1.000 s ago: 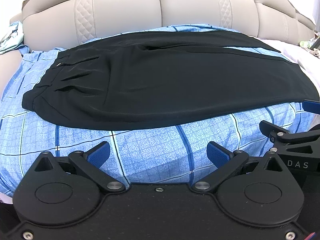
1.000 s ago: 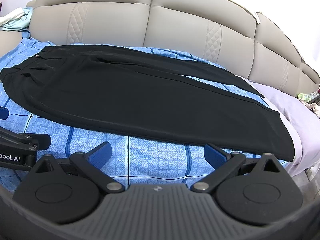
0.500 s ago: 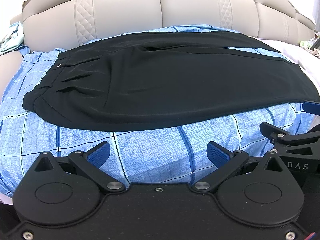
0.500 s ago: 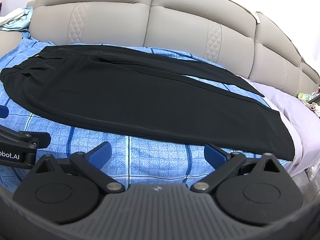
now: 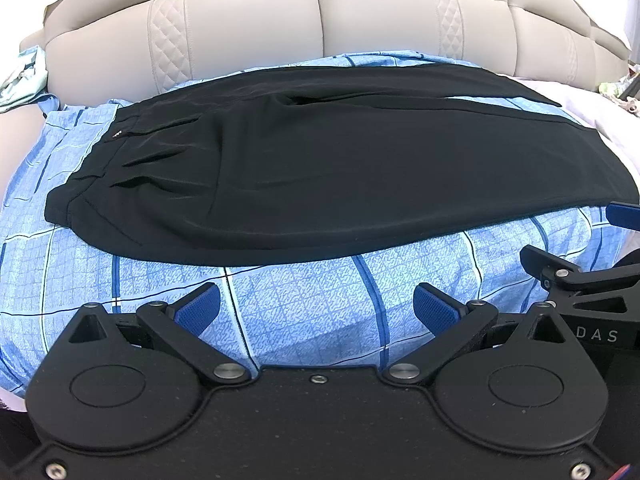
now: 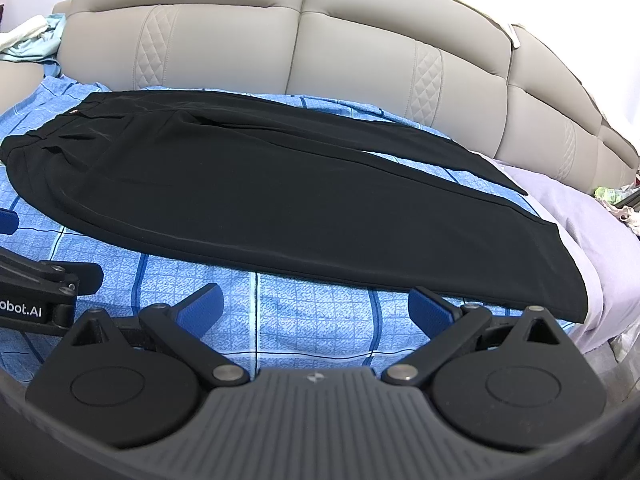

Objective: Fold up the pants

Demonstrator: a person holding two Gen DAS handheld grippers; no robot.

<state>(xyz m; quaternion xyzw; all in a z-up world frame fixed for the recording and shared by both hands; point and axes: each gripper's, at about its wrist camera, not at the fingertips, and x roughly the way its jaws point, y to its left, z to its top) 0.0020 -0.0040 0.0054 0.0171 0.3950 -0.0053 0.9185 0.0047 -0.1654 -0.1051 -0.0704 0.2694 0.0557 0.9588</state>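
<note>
Both sets of jaws stand wide apart and hold nothing: the left gripper and the right gripper hover side by side over the blue checked bedsheet, short of the near edge of the black pants. Those pants lie spread across the bed, waistband to the left, legs running right toward the hems, already doubled leg over leg by the look of it, so my read is that the next fold, hem toward waist, has not begun. What could go wrong? The fabric looks thin and slippery, and a pinch that takes only the upper layer would pull the two legs apart; a pinch that digs too deep could catch the sheet and drag it along. Lift one end faster than the other and the edge skews. Now the views: the left wrist camera gives the waistband pleats and a small tag clearly, and the right gripper's finger at its right edge. The right wrist camera shows what the left cuts off: the hem end near the edge of the sheet, the lilac bedding beyond, and the beige padded headboard in its long run.
</note>
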